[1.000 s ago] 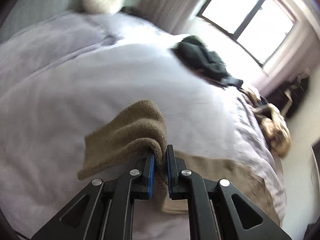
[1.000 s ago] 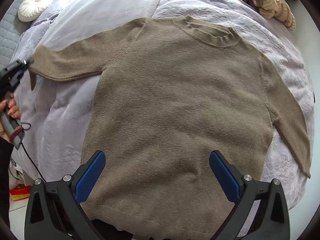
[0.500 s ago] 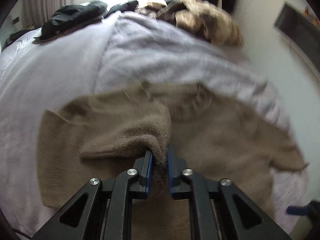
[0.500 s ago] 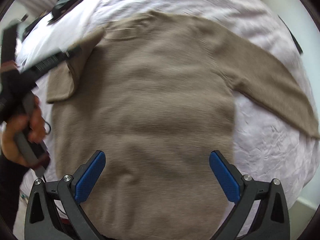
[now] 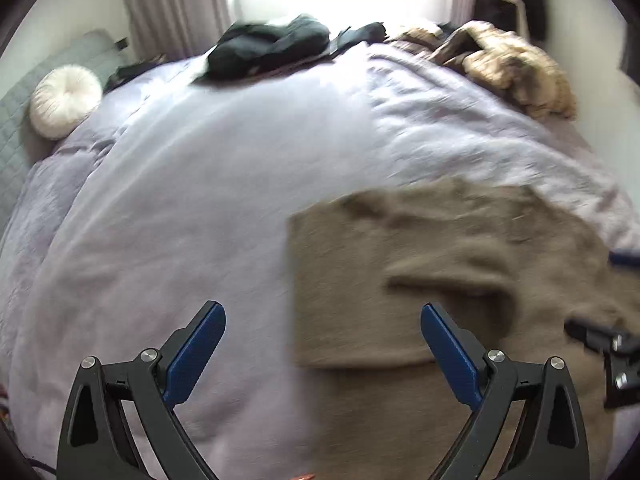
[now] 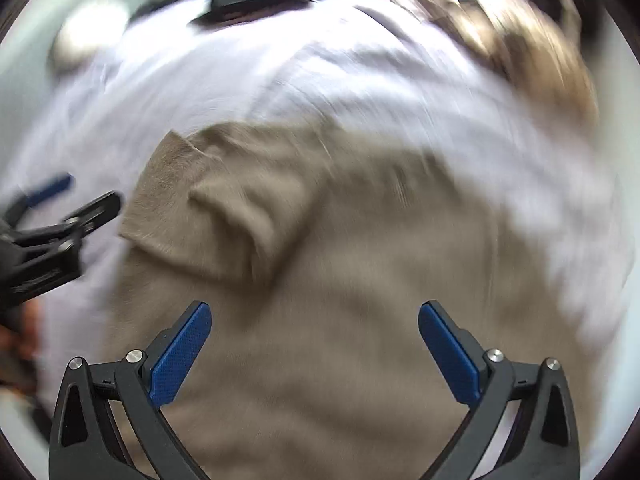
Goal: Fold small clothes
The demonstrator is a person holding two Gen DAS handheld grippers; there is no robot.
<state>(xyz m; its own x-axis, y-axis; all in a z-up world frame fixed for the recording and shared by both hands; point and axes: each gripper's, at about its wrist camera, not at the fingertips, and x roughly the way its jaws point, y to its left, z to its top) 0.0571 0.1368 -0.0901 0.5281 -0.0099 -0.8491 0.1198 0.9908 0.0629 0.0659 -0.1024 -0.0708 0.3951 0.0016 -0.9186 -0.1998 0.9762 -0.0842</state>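
A tan knit sweater (image 5: 472, 264) (image 6: 360, 280) lies flat on the pale lilac bedspread (image 5: 200, 200), with one sleeve (image 6: 224, 224) folded across its chest. My left gripper (image 5: 322, 344) hangs over the bed just left of the sweater, its jaws opening wide with nothing between them. Over the lower part of the sweater my right gripper (image 6: 314, 344) stands open and empty. The left gripper (image 6: 52, 224) shows at the left edge of the right wrist view, which is blurred.
Dark clothes (image 5: 272, 48) lie at the far side of the bed under a window. A beige striped garment (image 5: 516, 68) is heaped at the far right. A round white cushion (image 5: 64, 100) rests at the far left by a grey headboard.
My left gripper carried the sleeve over the sweater's chest, let go of it and opened wide, then drew off to the left. The right gripper swung over the sweater, still open.
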